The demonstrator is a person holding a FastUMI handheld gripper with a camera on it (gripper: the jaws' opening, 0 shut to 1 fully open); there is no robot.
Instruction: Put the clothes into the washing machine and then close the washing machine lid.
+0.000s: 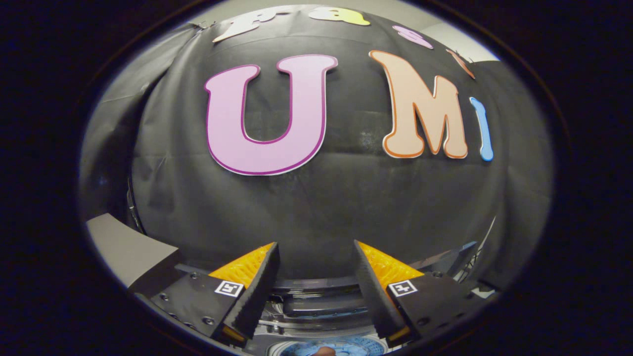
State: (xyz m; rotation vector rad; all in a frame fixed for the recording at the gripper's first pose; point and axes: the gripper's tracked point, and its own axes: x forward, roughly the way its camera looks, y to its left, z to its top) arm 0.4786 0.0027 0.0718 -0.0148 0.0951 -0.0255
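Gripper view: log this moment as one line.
gripper: open, empty | aim: booth wall | washer: below fingers, lid open, blue cloth in drum | phase: cannot tell

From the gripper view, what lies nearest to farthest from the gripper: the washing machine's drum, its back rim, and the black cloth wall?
The gripper is open, holding nothing.
1. Drum: right below the fingertips, something blue inside.
2. Back rim: just beyond the fingers.
3. Black cloth wall: farthest, rising behind the machine.

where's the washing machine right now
In the gripper view, the washing machine sits low, below and between the open, empty fingers, in front of the black cloth wall.
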